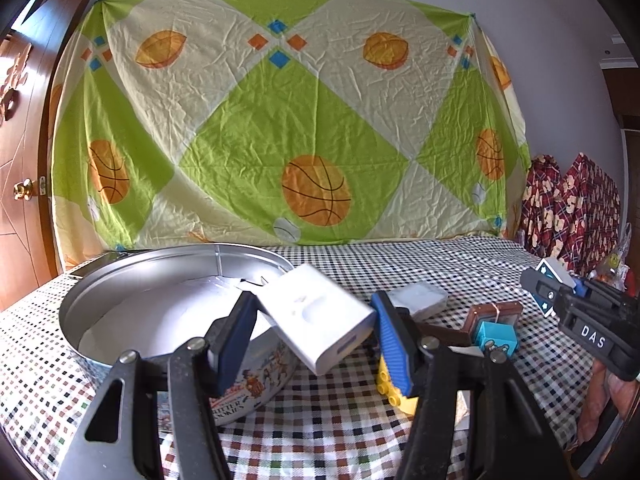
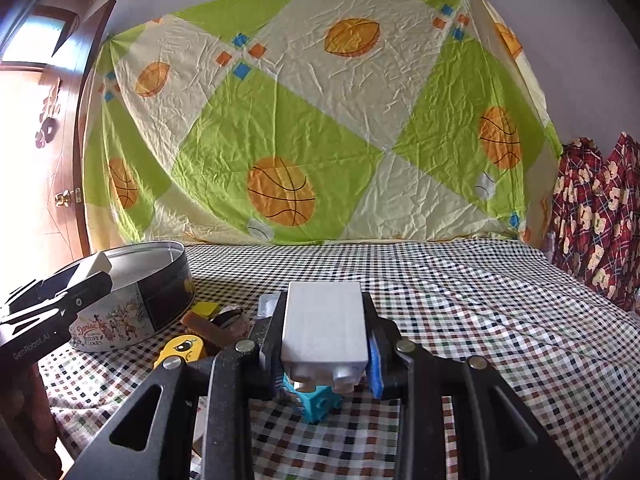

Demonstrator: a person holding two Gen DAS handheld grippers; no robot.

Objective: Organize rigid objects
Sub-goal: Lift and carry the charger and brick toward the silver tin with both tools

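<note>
Left wrist view: a white charger block [image 1: 318,316] is clamped, tilted, between the jaws of the left gripper [image 1: 316,328], held above the near rim of a round cookie tin [image 1: 120,280] whose lid is off. The tin stands on the left of the worktop [image 1: 400,264], which is covered by a checked cloth. Just right of the jaws a yellow studded brick [image 1: 394,386] is seen on the cloth, with a grey block [image 1: 420,298] farther off, and a brown case [image 1: 496,314] and a turquoise cube [image 1: 496,338] to the right. At the far right edge the right gripper [image 1: 550,290] is seen; what it carries there cannot be made out clearly.

In the right wrist view, a white studded block [image 2: 324,328] is gripped by the closed jaws of that gripper, held off the cloth, with the turquoise cube directly beneath, possibly touching. To the left, a yellow toy [image 2: 182,348] and brown pieces [image 2: 208,328] are seen beside the tin. A patterned sheet [image 2: 320,120] is hung behind the worktop.
</note>
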